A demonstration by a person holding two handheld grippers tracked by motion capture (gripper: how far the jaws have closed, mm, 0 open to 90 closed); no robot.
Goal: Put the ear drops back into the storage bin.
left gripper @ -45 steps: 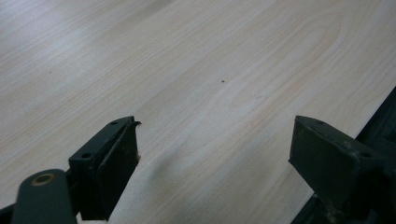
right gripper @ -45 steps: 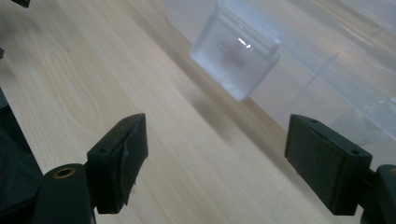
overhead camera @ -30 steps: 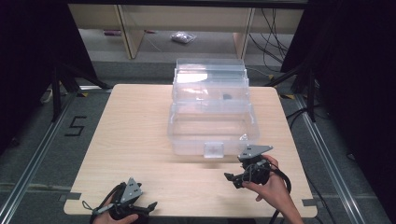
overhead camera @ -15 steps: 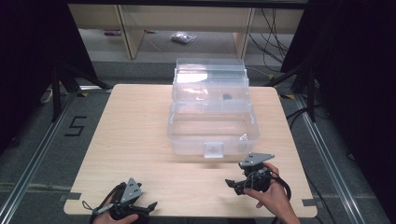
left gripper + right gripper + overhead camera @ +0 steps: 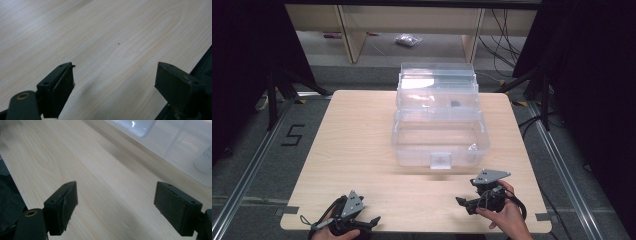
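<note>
Both grippers' jaws stand wide apart with nothing between them. High view: the clear plastic lidded storage box (image 5: 439, 131) sits mid-table; the left gripper (image 5: 364, 223) lies well apart from it, the right gripper (image 5: 466, 204) near its front. Right gripper view: the box's wall is just ahead, over the pale wooden table (image 5: 105, 182)

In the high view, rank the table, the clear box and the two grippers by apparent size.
1. table
2. clear box
3. left gripper and right gripper: look alike, so no ranking between them.
</note>
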